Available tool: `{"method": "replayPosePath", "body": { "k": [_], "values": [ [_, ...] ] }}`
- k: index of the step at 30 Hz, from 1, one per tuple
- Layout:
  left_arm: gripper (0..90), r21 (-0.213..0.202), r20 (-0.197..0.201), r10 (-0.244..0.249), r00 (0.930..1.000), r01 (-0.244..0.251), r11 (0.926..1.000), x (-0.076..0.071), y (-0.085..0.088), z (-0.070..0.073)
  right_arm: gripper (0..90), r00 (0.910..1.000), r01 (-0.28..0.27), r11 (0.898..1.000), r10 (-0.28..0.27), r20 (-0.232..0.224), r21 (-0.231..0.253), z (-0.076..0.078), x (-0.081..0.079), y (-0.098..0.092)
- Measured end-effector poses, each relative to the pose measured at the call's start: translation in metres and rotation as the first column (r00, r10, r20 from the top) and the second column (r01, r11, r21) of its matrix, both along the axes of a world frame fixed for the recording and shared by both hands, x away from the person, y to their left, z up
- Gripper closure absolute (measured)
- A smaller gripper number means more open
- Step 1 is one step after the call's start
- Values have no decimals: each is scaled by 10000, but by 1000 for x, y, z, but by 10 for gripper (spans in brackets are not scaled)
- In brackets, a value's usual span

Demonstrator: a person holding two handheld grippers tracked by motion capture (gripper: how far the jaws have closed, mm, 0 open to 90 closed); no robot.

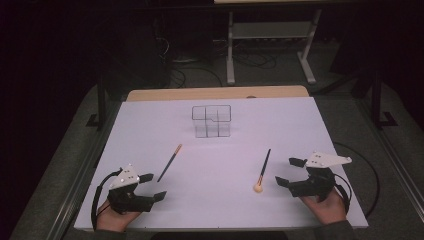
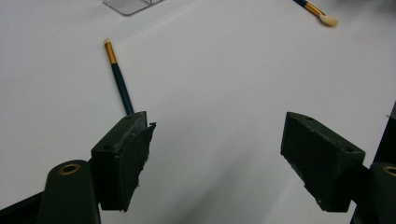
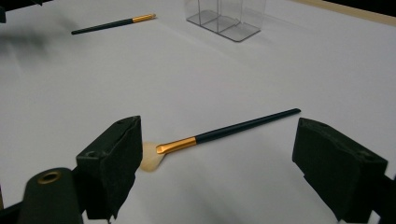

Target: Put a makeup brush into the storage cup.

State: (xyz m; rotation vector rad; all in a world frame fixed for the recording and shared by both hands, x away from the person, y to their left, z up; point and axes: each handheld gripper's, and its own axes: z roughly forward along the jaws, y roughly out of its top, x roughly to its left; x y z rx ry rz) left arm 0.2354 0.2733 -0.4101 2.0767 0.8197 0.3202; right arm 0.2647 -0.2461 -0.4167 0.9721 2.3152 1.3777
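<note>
White table (image 1: 220, 200): brush (image 3: 219, 133) just ahead of open right gripper (image 3: 217, 161).

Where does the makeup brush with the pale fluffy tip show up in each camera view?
High view: the fluffy-tipped brush lies right of centre, beside the right hand-held gripper.
Left gripper view: its tip is at the top right edge.
Right gripper view: it lies low in the middle, between the open jaws.
Shared landmark: the clear organiser.
</note>
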Motion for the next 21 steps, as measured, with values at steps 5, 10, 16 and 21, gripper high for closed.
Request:
{"method": "replayPosePath", "body": {
  "k": [5, 10, 16, 21],
  "values": [
    [229, -5, 40, 2, 10000, -2, 10000, 0, -1, 0, 157, 10000, -3, 10000, 3, 18, 11, 0, 0, -1],
    [227, 45, 43, -27, 10000, 27, 10000, 0, 0, 0, 156, 10000, -16, 10000, 17, 15, -22, 0, 0, -1],
    [226, -14, 114, -13, 9999, 13, 10000, 0, 0, 1, 154, 10000, -1, 10000, 1, 0, -45, 0, 0, 0],
    [221, -100, 92, -51, 9999, 52, 9999, -1, -1, 3, 154, 10000, 3, 10000, -3, 14, -60, -1, 1, 0]
  ]
}}
